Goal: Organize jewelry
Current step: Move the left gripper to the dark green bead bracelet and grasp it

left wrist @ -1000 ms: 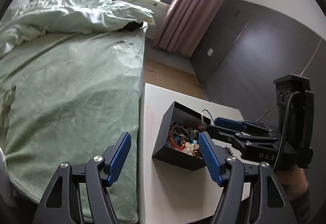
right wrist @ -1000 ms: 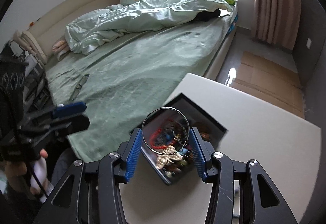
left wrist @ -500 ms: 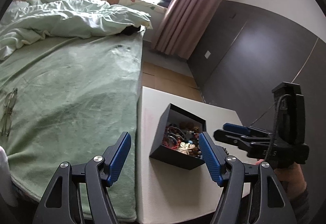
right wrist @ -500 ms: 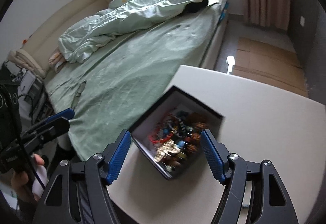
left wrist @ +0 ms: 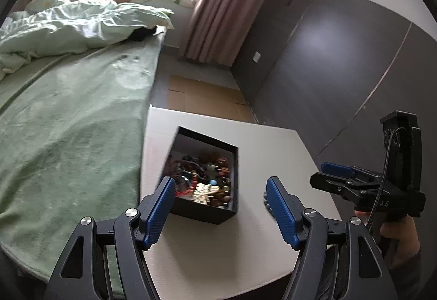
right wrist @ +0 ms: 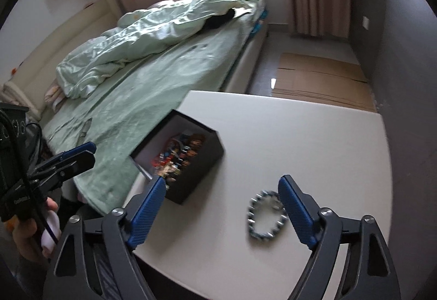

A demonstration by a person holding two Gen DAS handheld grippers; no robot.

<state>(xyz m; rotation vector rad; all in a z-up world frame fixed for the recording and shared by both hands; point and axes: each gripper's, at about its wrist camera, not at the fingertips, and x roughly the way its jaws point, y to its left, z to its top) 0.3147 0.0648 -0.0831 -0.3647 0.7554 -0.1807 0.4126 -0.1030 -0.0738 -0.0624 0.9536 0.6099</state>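
My right gripper (right wrist: 221, 209) is opening with nothing pinched; the bracelet (right wrist: 267, 215) lies flat on the worktop (right wrist: 314, 141), just inside its right finger and well right of the box (right wrist: 191, 163). That hand is clearly the nearer one, pitched steeply down. I judge the next pick needs a small shift right to centre the ring between the jaws. My left gripper (left wrist: 220, 207) hangs open and empty, angled down at the box's near wall.

One black box (left wrist: 203, 214) (jewelry heaped inside), one bracelet (right wrist: 266, 215), one table (right wrist: 314, 141), one bed (left wrist: 68, 122).
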